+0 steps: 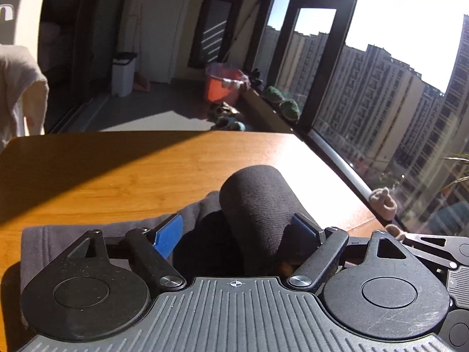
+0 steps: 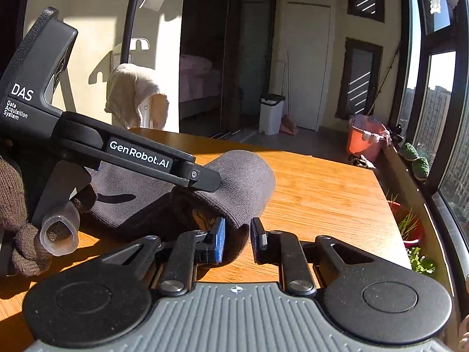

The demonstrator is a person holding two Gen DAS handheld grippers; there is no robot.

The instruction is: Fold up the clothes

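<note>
1. Where sunlight falls across the orange-brown wooden table point(image 1: 123, 170), a dark grey knitted garment rolled into a thick tube point(image 1: 258, 205) is seen at the near edge, its rounded end raised off the wood; a flat grey hem of it point(image 1: 73, 237) lies spread on the tabletop to the left.
2. Left gripper point(image 1: 237, 234): black linkage arms with blue-padded fingers point(image 1: 168, 237). The fingers are set wide apart, one on each side of the roll, with the fabric filling the gap between them. Whether the pads press the cloth cannot be told from the wrist view.
3. Left gripper as seen from the right wrist camera point(image 2: 205, 180): a black body lettered "GenRobot.AI" and "DAS", its tip laid against the upper side of the same grey roll point(image 2: 234, 182). It is held by a hand in a brown knitted glove point(image 2: 17, 214).
4. Right gripper point(image 2: 239, 239): the jaws are partly open. The blue-padded left finger point(image 2: 219, 240) is touching the lower end of the roll, which bulges into the gap; the black right finger point(image 2: 259, 233) stands apart from the cloth, over bare wood.
5. Surroundings, well apart from the table: a white lidded bin point(image 2: 271, 114) by the far wall, an orange plastic tub point(image 1: 222, 83) near the window, a cream cloth draped over a stand point(image 2: 134, 94), and tall apartment blocks point(image 1: 381, 102) beyond the glass.
</note>
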